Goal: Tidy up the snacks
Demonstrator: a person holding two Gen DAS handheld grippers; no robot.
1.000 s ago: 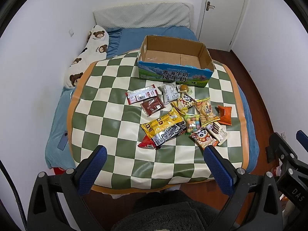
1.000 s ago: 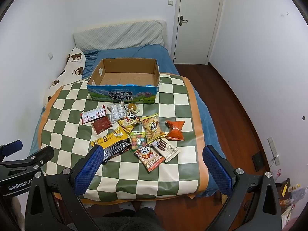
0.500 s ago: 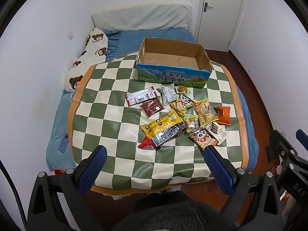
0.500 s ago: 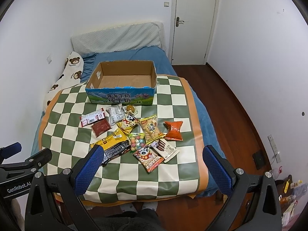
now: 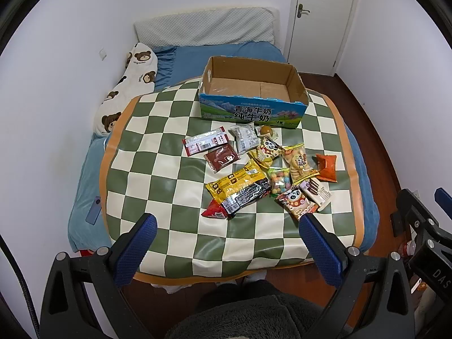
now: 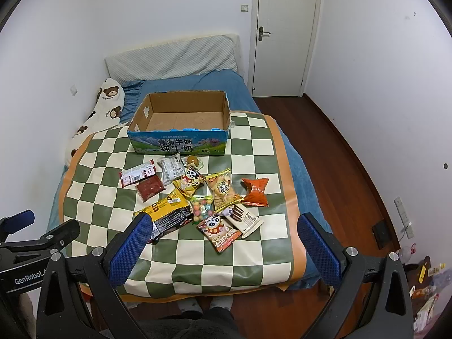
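Both grippers hang above the near edge of the bed with their blue-padded jaws spread wide and nothing between them: the left gripper (image 5: 226, 226) over the near middle of the checked mat (image 5: 158, 152), the right gripper (image 6: 223, 224) a little further right, over the mat's near right part.

The snacks lie in a loose heap on the mat, right of its centre and well short of both tools. At the far side of the heap are a red-and-white packet (image 5: 205, 142), a dark red sachet (image 5: 223, 158) and a grey wrapper (image 5: 245, 138); nearer lie a yellow bag (image 5: 236, 182) overlapped by a black bar (image 5: 244, 197). An orange pouch (image 6: 255, 192) sits alone at the right, just beside a biscuit pack (image 6: 221, 189).

The cardboard box (image 5: 254, 89) (blue printed front, open top) stands on the far end of the mat, just beyond the heap, and looks bare inside.
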